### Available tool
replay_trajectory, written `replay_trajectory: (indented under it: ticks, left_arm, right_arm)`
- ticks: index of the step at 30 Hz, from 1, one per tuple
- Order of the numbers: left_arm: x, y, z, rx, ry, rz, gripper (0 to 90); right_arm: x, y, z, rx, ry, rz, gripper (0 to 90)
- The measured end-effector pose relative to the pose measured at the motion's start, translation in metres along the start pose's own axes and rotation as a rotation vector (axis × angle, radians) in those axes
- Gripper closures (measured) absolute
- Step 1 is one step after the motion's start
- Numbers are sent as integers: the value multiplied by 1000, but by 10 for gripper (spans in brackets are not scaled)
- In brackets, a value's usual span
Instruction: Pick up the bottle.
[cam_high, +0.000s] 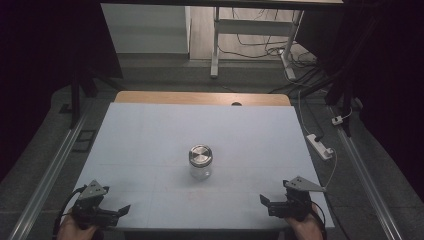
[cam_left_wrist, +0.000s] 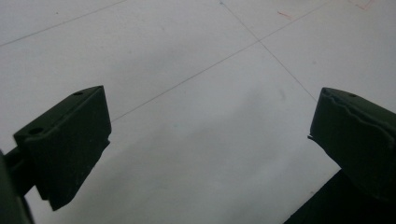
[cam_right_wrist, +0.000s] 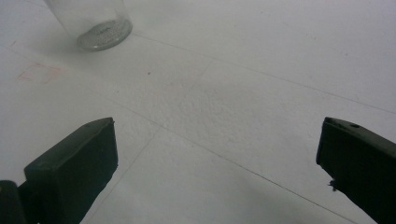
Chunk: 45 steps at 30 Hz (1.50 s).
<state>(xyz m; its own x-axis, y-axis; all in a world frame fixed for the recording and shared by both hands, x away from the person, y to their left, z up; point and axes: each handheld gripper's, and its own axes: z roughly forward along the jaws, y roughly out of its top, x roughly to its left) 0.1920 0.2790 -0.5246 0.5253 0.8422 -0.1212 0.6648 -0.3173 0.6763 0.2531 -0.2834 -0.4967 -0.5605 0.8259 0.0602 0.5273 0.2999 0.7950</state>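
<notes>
A clear glass jar (cam_high: 200, 167) with a round metal lid (cam_high: 200, 155) stands upright in the middle of the pale mat (cam_high: 150, 135). My left gripper (cam_high: 120, 212) rests low at the mat's front left corner, held by a hand. In the left gripper view its jaws stand wide apart around the left gripper (cam_left_wrist: 210, 112), with bare mat between them. My right gripper (cam_high: 266, 204) sits at the front right, pointing inward. The right gripper (cam_right_wrist: 217, 135) is open too, and the jar's base (cam_right_wrist: 95, 23) shows far ahead at the upper left, well apart from it.
The mat covers a wooden table (cam_high: 200, 98) whose far edge shows at the back. A white power strip (cam_high: 320, 146) with a cable lies on the floor off the right edge. Metal rails (cam_high: 50, 170) run along both sides. A desk frame (cam_high: 215, 45) stands beyond.
</notes>
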Motion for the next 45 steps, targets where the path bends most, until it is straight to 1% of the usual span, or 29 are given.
replay_trajectory:
  ticks: [3, 5, 7, 12, 16, 20, 24, 25, 29, 32, 33, 36, 39, 41, 45]
  left_arm:
    - [0, 0, 0, -2, -12, -3, 0]
    - [0, 0, 0, 0, -18, 1, 0]
    - [0, 0, 0, 2, -19, 3, 0]
    - [0, 1, 0, -5, -36, 6, 0]
    - [2, 1, 1, 0, -43, -6, 0]
    - [2, 1, 0, -4, -46, -5, 0]
    - [1, 2, 0, -8, -44, 1, 0]
    - [1, 2, 0, -12, -36, 3, 0]
    - [1, 3, -1, -25, -39, -5, 0]
    - [2, 4, -2, -45, -69, -16, 0]
    - [2, 5, -3, -55, -86, -19, 0]
    - [2, 7, -2, -63, -91, -18, 0]
    - [-1, 10, -1, -73, -85, 1, 0]
    - [-2, 11, -1, -74, -83, 6, 0]
    - [-7, 17, 3, -79, -85, 44, 0]
  right_arm:
    - [0, 0, 0, 7, 0, 2, 0]
    - [0, 0, 1, 21, 4, -4, 0]
    - [0, 0, 1, 28, 16, -10, 0]
    - [2, 1, 4, 50, 41, -34, 0]
    - [3, 1, 5, 62, 43, -48, 0]
    - [4, 1, 6, 68, 47, -60, 0]
    - [3, 1, 5, 67, 45, -54, 0]
    - [3, 1, 5, 65, 46, -48, 0]
    - [2, 1, 4, 60, 49, -41, 0]
    - [3, 1, 5, 62, 53, -49, 0]
    - [3, 1, 5, 62, 56, -51, 0]
    - [4, 1, 5, 61, 57, -56, 0]
    - [4, 1, 5, 62, 57, -55, 0]
    - [3, 1, 5, 62, 58, -55, 0]
    - [4, 1, 5, 64, 59, -61, 0]
